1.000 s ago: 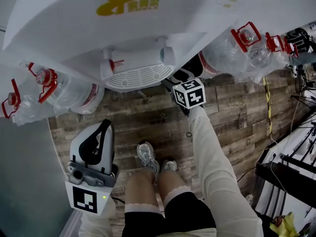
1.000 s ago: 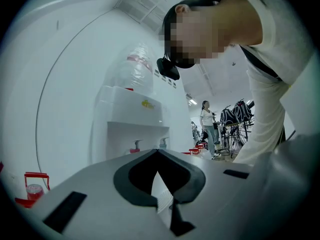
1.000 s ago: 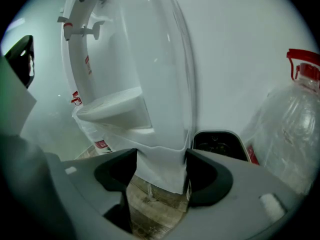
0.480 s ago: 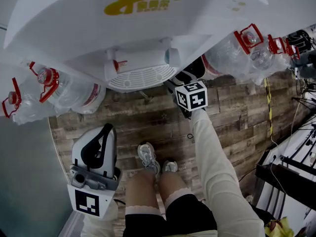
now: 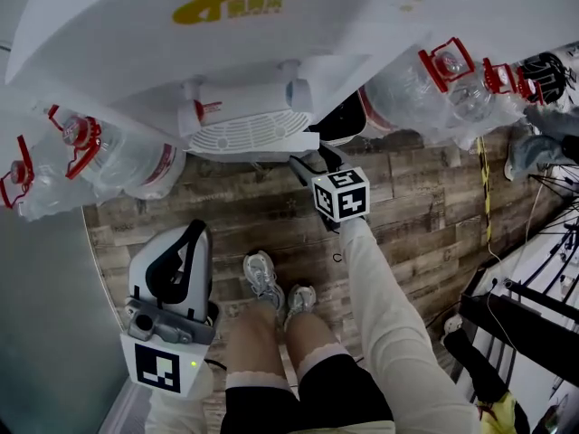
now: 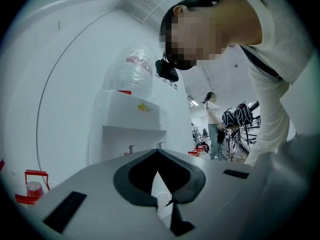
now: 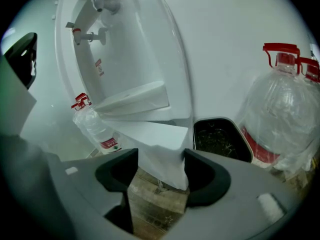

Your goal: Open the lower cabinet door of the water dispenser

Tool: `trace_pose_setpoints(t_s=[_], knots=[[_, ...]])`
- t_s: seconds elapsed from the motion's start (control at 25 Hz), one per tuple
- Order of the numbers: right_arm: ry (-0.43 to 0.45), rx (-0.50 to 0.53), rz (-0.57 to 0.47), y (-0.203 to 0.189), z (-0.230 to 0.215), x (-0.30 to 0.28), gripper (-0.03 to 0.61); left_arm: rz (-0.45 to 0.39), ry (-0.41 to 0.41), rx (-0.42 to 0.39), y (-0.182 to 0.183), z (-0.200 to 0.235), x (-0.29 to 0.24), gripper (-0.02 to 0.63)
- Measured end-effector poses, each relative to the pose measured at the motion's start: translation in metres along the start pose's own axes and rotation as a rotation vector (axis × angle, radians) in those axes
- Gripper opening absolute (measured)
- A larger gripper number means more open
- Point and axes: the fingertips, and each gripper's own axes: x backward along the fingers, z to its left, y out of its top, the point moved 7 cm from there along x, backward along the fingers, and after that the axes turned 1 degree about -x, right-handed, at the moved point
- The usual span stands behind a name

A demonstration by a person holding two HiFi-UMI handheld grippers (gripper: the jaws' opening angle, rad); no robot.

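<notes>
The water dispenser (image 5: 136,52) is white with a yellow logo (image 5: 233,5), and its cabinet door (image 7: 160,149) is white too. The bottles (image 5: 122,165) are clear, with red caps, red handles and red-banded labels. The floor (image 5: 425,197) shows brown-grey wood planks. The left tongs (image 6: 159,153) and right tongs (image 7: 161,171) are pale grey with black pads. The cube (image 5: 341,194) bears black-and-white square markers. The bin (image 7: 220,139) is black, the sleeve (image 5: 389,315) cream.
</notes>
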Motion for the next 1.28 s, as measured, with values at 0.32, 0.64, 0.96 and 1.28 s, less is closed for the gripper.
trace_pose_setpoints(t_s=[0.32,0.64,0.96,1.28], knots=[[0.009,-0.017,0.046,-0.033,0.029,0.029,0.291,0.006,0.018,0.002,0.022,-0.013,0.016,0.005],[0.029,-0.040,0.069,-0.060,0.061,0.050,0.291,-0.003,0.023,-0.004,0.039,-0.027,0.032,0.005],[0.064,-0.007,0.084,-0.073,0.079,0.064,0.291,-0.005,0.041,-0.018,0.052,-0.035,0.047,0.005],[0.006,0.018,-0.088,-0.034,0.094,0.118,0.032,-0.014,0.054,-0.017,0.077,-0.041,0.056,0.005]])
